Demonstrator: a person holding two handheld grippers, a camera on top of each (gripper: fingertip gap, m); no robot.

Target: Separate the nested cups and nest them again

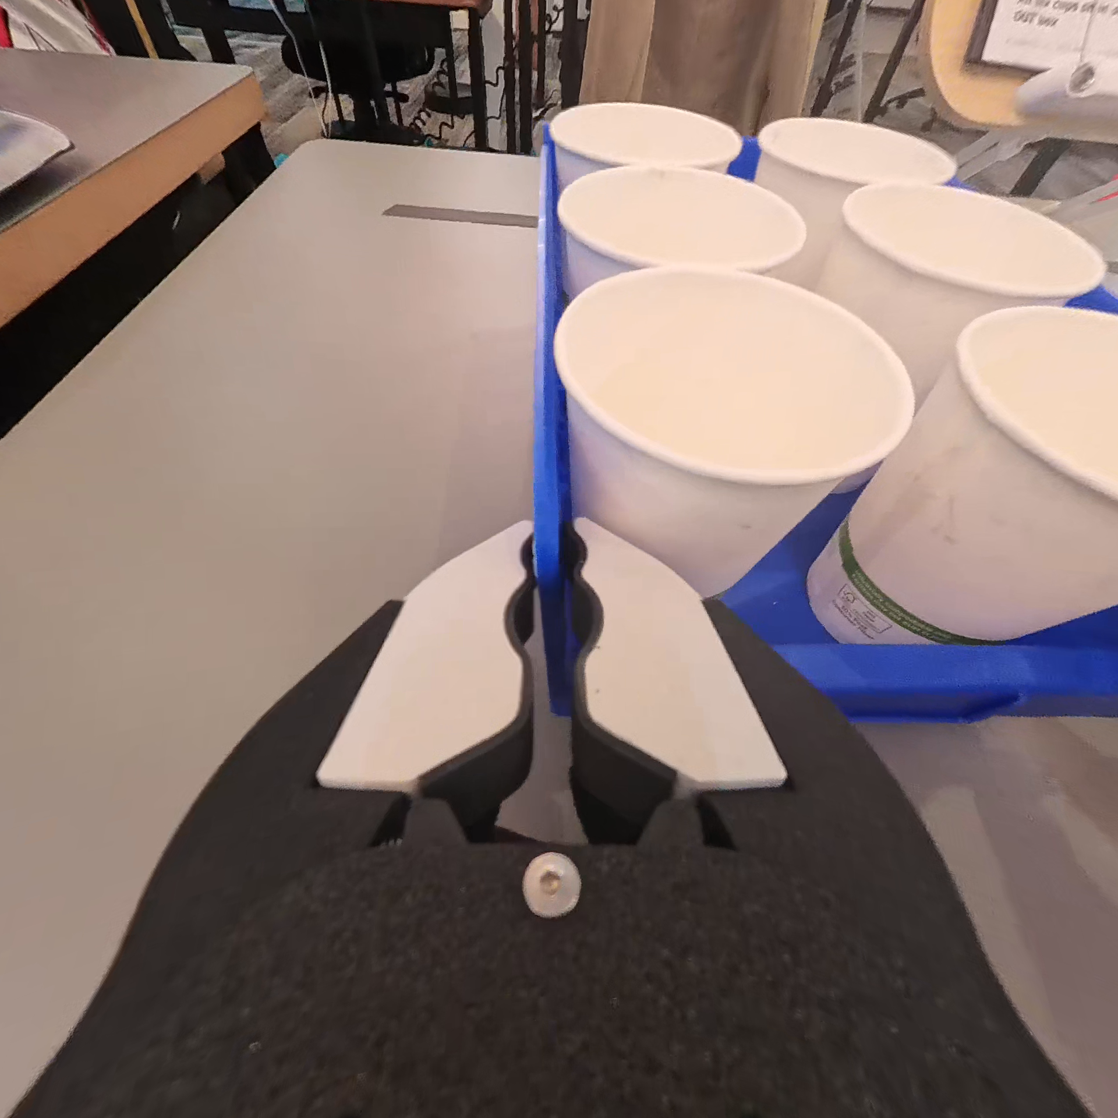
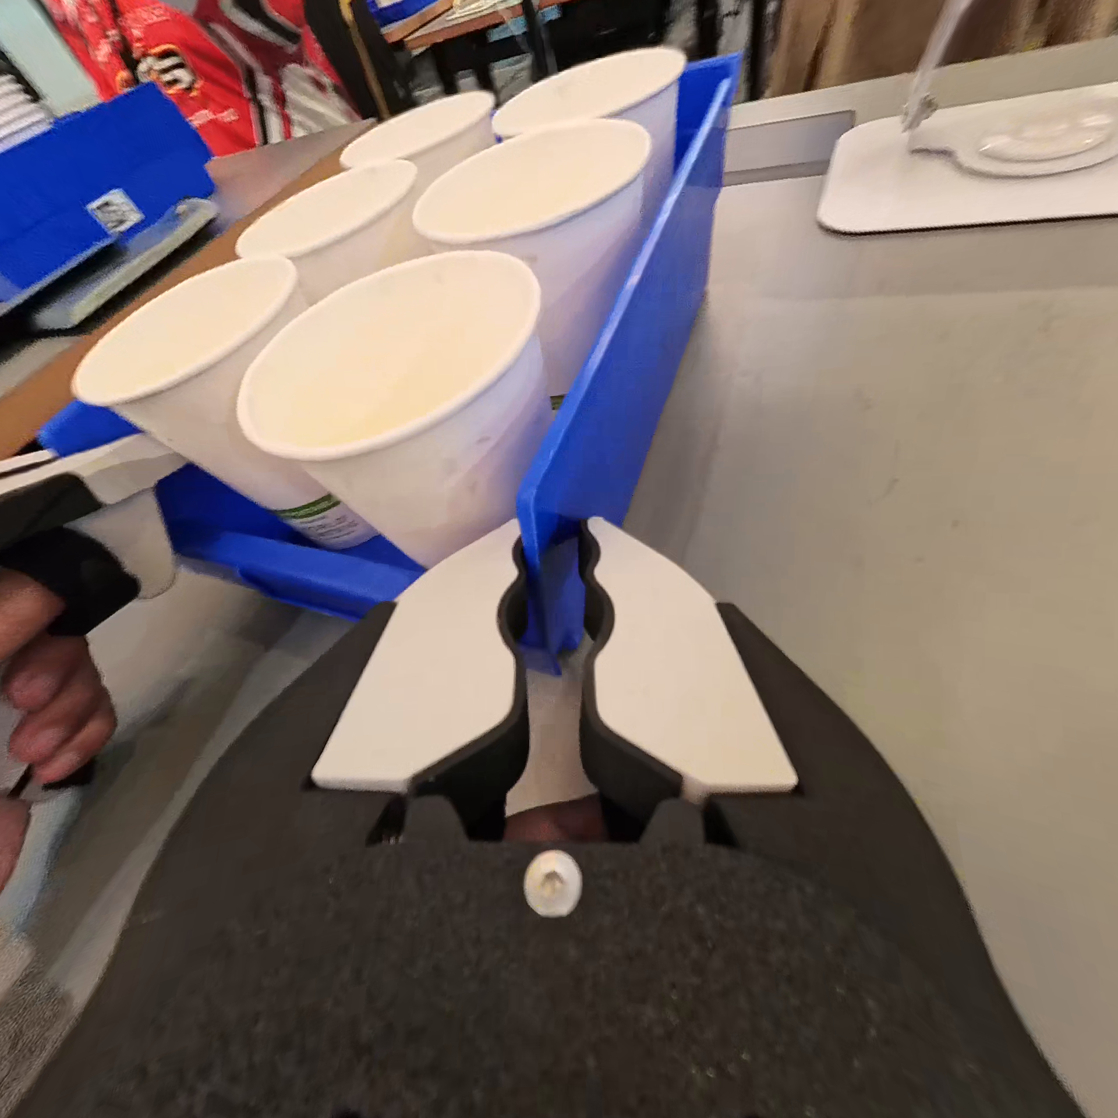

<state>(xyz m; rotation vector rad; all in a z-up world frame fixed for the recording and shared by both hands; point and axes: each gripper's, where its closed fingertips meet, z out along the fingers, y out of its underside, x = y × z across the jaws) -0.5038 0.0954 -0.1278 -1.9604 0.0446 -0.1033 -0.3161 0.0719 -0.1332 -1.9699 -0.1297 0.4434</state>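
Observation:
Several white paper cups stand upright and apart in a blue tray. One cup at the near right has a green printed band near its base. My left gripper is shut on the tray's left wall at its near corner. My right gripper is shut on the tray's right wall at its near corner. The cups lie left of it. The left gripper and the hand holding it show at the right wrist view's left edge. I cannot tell whether the tray rests on the table.
The tray is over a grey table with a dark strip at its far side. A second table stands to the left. A blue bin sits behind the tray, and a white mat with a clear stand lies at the far right.

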